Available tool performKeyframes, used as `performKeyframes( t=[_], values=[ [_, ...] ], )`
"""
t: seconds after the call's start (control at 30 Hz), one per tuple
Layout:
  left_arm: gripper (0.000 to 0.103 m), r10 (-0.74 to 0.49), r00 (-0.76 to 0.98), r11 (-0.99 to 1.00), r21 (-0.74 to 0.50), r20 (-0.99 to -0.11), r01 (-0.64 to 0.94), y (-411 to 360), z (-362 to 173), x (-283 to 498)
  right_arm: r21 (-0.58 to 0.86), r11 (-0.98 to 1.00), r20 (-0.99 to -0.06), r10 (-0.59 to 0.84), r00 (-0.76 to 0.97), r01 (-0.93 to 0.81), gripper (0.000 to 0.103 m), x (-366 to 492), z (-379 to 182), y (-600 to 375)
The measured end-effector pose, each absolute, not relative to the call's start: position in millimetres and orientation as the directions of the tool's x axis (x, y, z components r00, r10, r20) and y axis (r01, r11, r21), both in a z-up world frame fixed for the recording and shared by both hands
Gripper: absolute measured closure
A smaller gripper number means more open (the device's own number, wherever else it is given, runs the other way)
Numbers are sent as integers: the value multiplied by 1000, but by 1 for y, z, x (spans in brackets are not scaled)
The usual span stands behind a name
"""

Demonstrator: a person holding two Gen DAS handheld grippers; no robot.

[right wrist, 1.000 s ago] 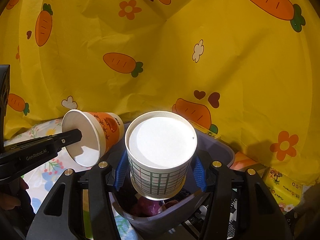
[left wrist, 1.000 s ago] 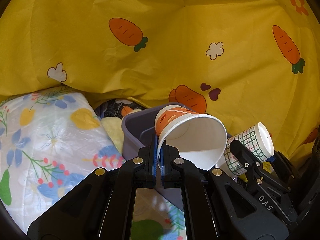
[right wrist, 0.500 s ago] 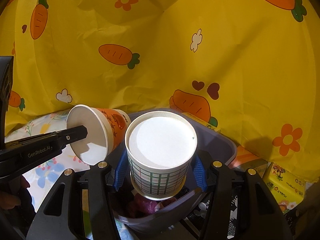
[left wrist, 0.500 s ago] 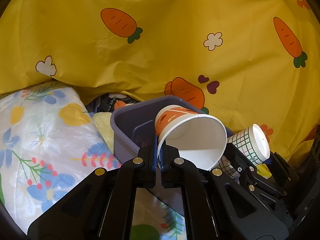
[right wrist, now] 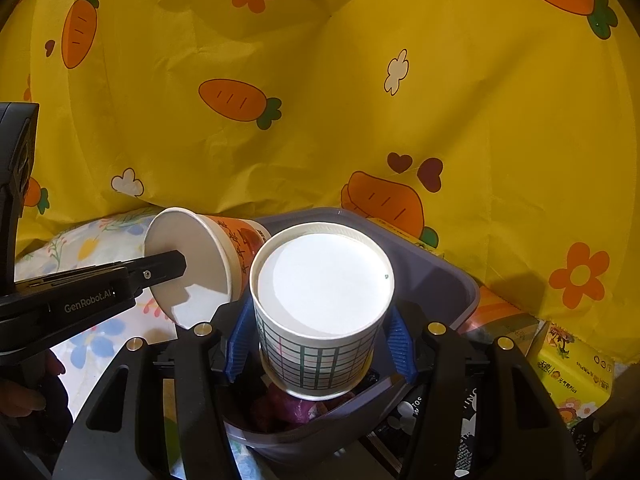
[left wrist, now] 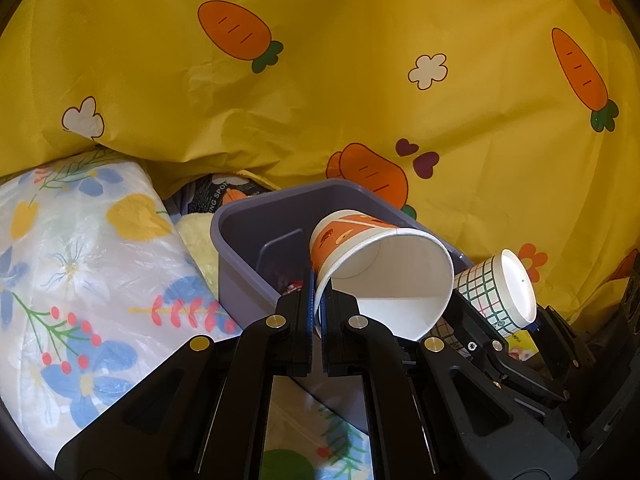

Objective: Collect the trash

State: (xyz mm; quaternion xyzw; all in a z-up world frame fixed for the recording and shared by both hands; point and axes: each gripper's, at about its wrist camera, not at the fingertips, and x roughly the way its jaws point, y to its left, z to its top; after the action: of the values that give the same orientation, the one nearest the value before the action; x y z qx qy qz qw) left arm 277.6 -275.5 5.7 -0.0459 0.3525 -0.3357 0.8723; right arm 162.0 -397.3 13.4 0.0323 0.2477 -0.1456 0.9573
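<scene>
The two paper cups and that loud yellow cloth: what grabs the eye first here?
The carrot-print yellow cloth fills the whole background. In front, the left gripper pinches the rim of an orange cup lying on its side, while the right gripper grips a green-checked cup; both hang over a purple bin.

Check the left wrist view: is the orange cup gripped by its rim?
Yes, the left gripper is shut on the rim of the orange cup.

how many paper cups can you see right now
2. The orange cup is pinched by its rim in the left tool, over the bin. The checked cup sits between the right tool's pads above the bin. More may lie hidden inside.
</scene>
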Motion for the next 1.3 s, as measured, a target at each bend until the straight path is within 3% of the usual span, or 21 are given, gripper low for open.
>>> performKeyframes(
  t=[0.47,0.57,0.63,0.73,0.83,1.3],
  values=[
    [100,-626,510,763,-327,-590,557,-279,3,278,-12,953,-493,-268,828,301,44,165,8,-400],
    [83,-629,509,762,-334,-587,555,-278,4,278,-11,952,-490,-271,829,305,37,164,7,-401],
    [47,-623,531,771,-331,-574,545,-274,5,276,-10,951,-489,-273,828,308,36,163,7,-402],
    [26,-616,574,783,-338,-540,522,-263,10,272,-5,949,-481,-279,831,316,28,160,7,-403],
    [17,-593,598,802,-328,-539,500,-254,12,268,3,945,-471,-287,834,327,23,156,8,-404],
    [12,-501,701,863,-232,-508,449,-209,20,224,6,951,-447,-274,851,309,16,136,14,-384]
  ],
)
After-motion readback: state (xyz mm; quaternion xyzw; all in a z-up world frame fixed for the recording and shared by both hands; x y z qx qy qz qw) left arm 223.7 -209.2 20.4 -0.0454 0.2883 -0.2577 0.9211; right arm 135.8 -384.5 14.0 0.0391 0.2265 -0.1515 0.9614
